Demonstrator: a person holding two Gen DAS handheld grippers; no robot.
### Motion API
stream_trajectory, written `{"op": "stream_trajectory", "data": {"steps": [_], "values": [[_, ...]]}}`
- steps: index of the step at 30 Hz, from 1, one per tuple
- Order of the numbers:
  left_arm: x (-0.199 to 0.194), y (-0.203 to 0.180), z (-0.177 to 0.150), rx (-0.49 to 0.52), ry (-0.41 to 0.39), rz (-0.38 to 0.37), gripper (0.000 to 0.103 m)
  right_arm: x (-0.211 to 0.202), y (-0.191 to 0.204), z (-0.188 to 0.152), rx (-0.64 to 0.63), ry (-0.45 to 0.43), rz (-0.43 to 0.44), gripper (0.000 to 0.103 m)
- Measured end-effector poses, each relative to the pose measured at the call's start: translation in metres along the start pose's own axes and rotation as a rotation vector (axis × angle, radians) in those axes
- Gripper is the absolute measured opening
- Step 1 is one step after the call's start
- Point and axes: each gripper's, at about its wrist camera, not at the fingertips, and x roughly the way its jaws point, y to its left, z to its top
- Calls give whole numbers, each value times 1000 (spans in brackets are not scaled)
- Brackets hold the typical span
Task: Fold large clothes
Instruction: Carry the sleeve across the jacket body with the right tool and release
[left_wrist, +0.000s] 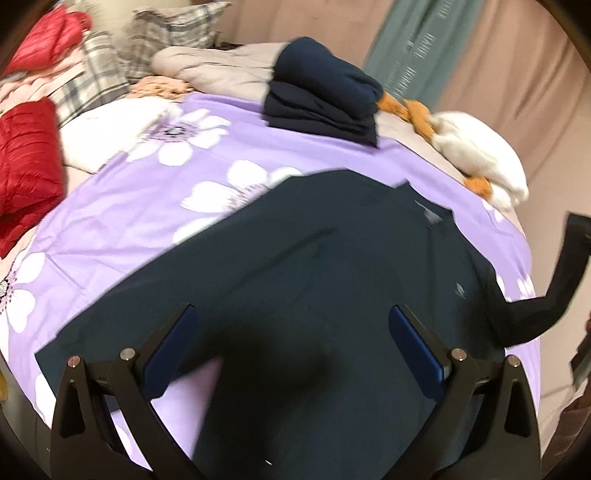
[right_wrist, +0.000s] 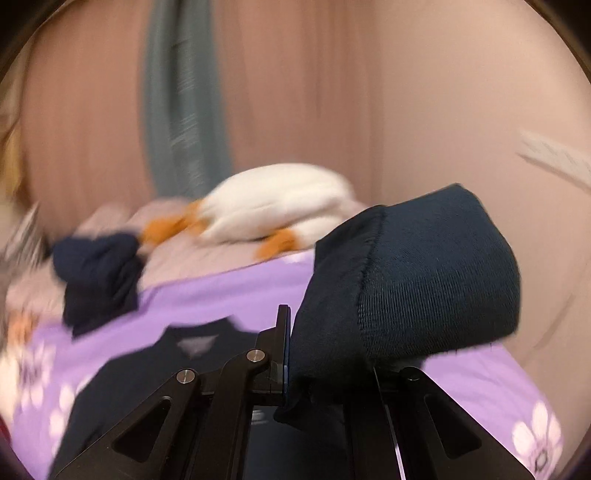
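A dark navy sweatshirt (left_wrist: 314, 280) lies spread flat on the purple flowered bed sheet (left_wrist: 147, 206). My left gripper (left_wrist: 293, 347) is open above its lower part and holds nothing. My right gripper (right_wrist: 295, 332) is shut on the sweatshirt's ribbed sleeve cuff (right_wrist: 424, 280) and holds it lifted off the bed. In the left wrist view that sleeve (left_wrist: 532, 314) rises toward the right edge. The sweatshirt body also shows in the right wrist view (right_wrist: 147, 369), with its neck label.
A folded dark navy garment (left_wrist: 321, 96) sits at the far side of the sheet. A white and orange plush toy (left_wrist: 476, 147) lies at the right. Red jackets (left_wrist: 26, 162) and plaid pillows (left_wrist: 159, 40) are at the left. Pink curtains (right_wrist: 424, 110) hang behind.
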Motion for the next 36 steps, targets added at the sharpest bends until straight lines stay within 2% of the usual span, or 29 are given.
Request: {"op": "stream_trajectory", "data": {"steps": [4,7,11,14,15,17,19,20,21,22,23,24,26,27,28,30,32,33,34,36], "values": [[8,25,14,-17,-13,65,103,23,124,-38,-300,36,74,10],[18,42,20,-31,3,105,103,59,197,-88,-536,134,91,10],[31,61,20,-43,35,126,103,105,243,-158,-802,247,81,7],[40,68,18,-47,58,118,103,102,237,-187,-924,218,3,7],[42,68,18,-47,65,110,103,105,231,-196,-975,239,-8,8],[46,65,18,-45,73,78,103,101,227,-203,-1027,306,26,20],[47,57,19,-42,71,24,103,87,217,-204,-1037,313,95,51],[48,52,20,-39,68,-10,103,75,208,-200,-1030,299,139,58],[48,48,21,-36,67,-34,103,64,198,-193,-1006,296,196,70],[50,41,22,-31,72,-69,103,55,190,-188,-976,305,247,74],[52,34,24,-28,77,-105,103,48,184,-184,-928,319,305,74],[53,28,25,-24,82,-126,103,37,162,-168,-832,348,403,74],[58,14,26,-6,103,-185,103,28,120,-146,-642,373,533,74],[60,7,26,7,110,-214,103,28,102,-138,-564,379,557,75],[62,-1,27,24,119,-245,103,32,74,-129,-449,392,564,76],[70,-15,25,44,139,-316,103,54,12,-118,-202,427,520,77],[84,-28,25,42,182,-396,103,73,-42,-120,31,461,473,77],[90,-34,25,36,191,-419,103,86,-75,-126,192,484,467,77],[95,-38,24,34,192,-431,103,99,-109,-137,379,505,475,77],[109,-51,21,54,189,-401,103,114,-153,-159,623,508,475,77]]}}
